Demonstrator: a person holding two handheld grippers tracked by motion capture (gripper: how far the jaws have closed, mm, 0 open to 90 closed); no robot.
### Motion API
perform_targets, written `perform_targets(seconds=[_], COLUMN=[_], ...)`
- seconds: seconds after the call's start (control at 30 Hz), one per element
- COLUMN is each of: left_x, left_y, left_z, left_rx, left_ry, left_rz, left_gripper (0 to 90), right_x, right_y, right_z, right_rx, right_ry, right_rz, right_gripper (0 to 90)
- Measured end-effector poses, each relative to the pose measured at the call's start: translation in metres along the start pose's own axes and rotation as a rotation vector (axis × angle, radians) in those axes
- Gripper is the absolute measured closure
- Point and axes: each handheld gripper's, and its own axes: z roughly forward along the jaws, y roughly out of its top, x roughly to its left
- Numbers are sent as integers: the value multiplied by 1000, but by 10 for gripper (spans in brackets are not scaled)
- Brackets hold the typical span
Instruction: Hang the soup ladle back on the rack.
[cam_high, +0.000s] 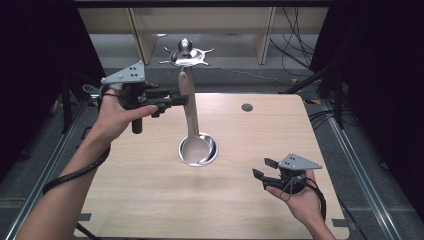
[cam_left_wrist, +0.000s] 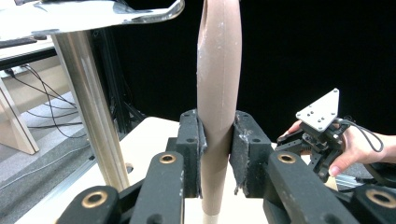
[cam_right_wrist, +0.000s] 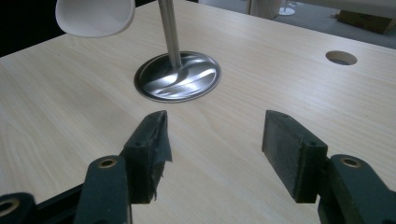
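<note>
Wooden ladle handle (cam_left_wrist: 217, 93), rigid and smooth, probably slippery, stands upright beside the steel stand (cam_high: 198, 149) mid-tabletop (cam_high: 150, 200), clamped at its waist by left gripper (cam_left_wrist: 218, 147); right gripper (cam_right_wrist: 212, 151) gapes wide, empty.

Glossy metal stand base (cam_high: 198, 150); matt pale wood table (cam_high: 150, 200).
</note>
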Motion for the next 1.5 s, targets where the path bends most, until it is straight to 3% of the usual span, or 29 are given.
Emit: perform_targets(seconds=[0.47, 0.53, 0.7, 0.77, 1.0, 1.5], left_x=[4, 6, 10, 11, 13, 18], left_y=[4, 4, 3, 2, 1, -14], left_z=[1, 1, 0, 0, 0, -7], left_rx=[2, 3, -1, -1, -11, -120], left_ry=[-9, -9, -11, -15, -31, -71], left_rz=[-11, -18, -34, -45, -64, -165], left_gripper=[738, 738, 738, 738, 737, 723], right_x=[0, 1, 0, 2, 1, 0], right_y=[0, 0, 0, 0, 0, -1], right_z=[0, 0, 1, 2, 1, 1], right_rx=[3, 18, -1, -4, 10, 24], right_ry=[0, 11, -3, 10, 11, 6], right_rz=[0, 18, 2, 22, 12, 6], right_gripper=[413, 413, 413, 413, 413, 413])
